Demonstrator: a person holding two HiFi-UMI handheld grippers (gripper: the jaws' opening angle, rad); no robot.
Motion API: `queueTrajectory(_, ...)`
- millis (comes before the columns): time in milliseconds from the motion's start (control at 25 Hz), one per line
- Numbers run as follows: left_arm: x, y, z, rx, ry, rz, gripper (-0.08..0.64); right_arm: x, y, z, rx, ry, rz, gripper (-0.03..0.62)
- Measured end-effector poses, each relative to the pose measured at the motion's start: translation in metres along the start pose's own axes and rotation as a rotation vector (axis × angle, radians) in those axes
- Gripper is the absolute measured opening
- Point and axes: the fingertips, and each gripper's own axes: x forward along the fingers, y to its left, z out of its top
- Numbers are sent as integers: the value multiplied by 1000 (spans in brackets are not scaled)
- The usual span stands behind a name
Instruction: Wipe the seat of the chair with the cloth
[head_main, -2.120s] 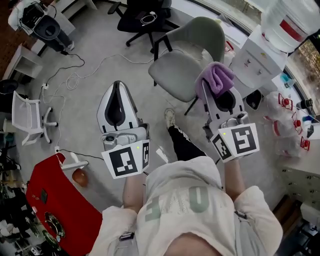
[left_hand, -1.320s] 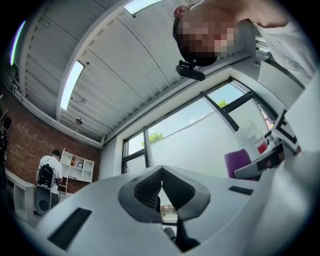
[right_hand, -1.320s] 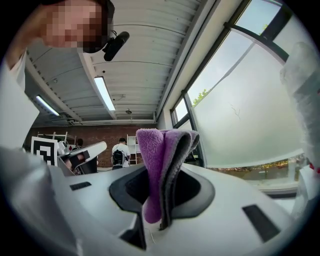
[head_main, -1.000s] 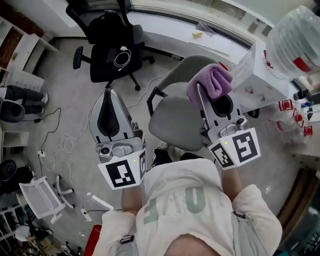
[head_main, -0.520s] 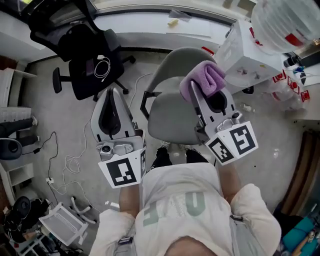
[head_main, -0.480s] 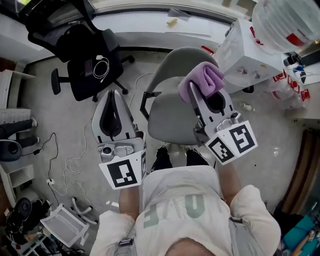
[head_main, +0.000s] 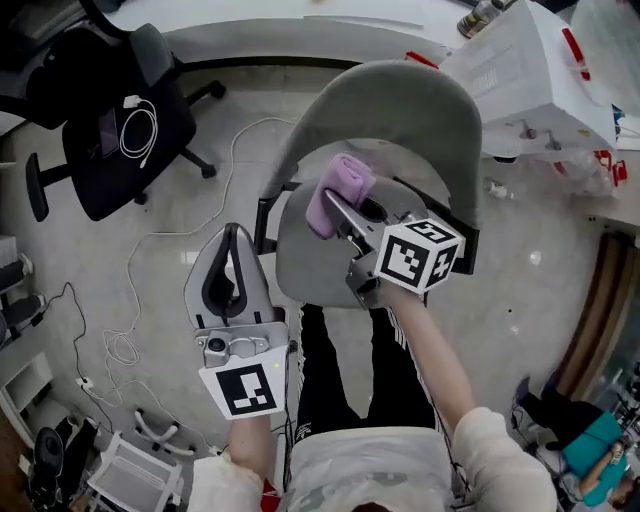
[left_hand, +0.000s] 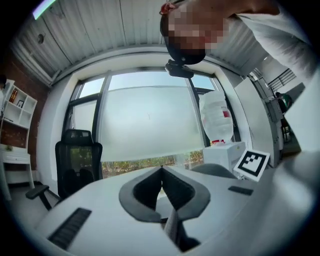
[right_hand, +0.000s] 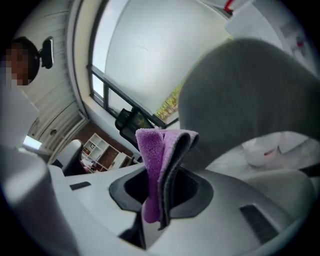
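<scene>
A grey chair stands in the middle of the head view, with its seat (head_main: 302, 266) in front of the curved back (head_main: 400, 110). My right gripper (head_main: 335, 203) reaches over the seat and is shut on a folded purple cloth (head_main: 339, 190). Whether the cloth touches the seat cannot be told. In the right gripper view the cloth (right_hand: 159, 150) stands up between the jaws of my right gripper (right_hand: 161, 172), with the chair back (right_hand: 245, 95) behind it. My left gripper (head_main: 233, 232) hangs left of the chair, shut on nothing. The left gripper view shows my left gripper (left_hand: 161, 172) pointing at a window.
A black office chair (head_main: 100, 150) with a white cable (head_main: 137, 122) on it stands at the upper left. A white box (head_main: 530, 70) sits beyond the grey chair at the upper right. Loose cables (head_main: 125, 345) lie on the floor at the left. The person's legs (head_main: 330, 400) are just before the seat.
The person has stepped up to the grey chair. The right gripper has stretched forward and turned, carrying the cloth over the seat. The left gripper stays low at the left.
</scene>
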Motion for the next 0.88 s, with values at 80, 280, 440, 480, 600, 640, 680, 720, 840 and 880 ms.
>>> queueTrajectory(80, 2, -5, -41, -20, 34, 0, 12, 30, -39, -39, 67, 88, -29, 92)
queueTrajectory(280, -7, -24, -120, -33, 106, -42, 12, 92, -94, -121, 231, 258, -31, 92)
queueTrajectory(440, -17, -27, -159, -52, 153, -34, 12, 126, -121, -159, 258, 350, -66, 91)
queueTrajectory(480, -19, -26, -166, -60, 164, -25, 12, 133, -126, -164, 254, 369, -74, 91)
queueTrajectory(600, -26, -22, -184, -70, 193, -2, 12, 151, -134, -177, 236, 420, -88, 91)
queueTrajectory(640, -27, -21, -188, -65, 201, 2, 12, 157, -135, -180, 230, 435, -91, 91)
queueTrajectory(680, -29, -20, -192, -62, 208, 5, 12, 161, -136, -183, 221, 451, -97, 91)
queueTrajectory(720, -29, -19, -195, -64, 216, 10, 12, 165, -138, -186, 209, 470, -109, 91)
queueTrajectory(840, -30, -18, -202, -80, 230, 25, 12, 170, -151, -195, 169, 525, -158, 92)
queueTrajectory(880, -29, -18, -203, -82, 231, 27, 12, 170, -155, -196, 163, 535, -169, 91)
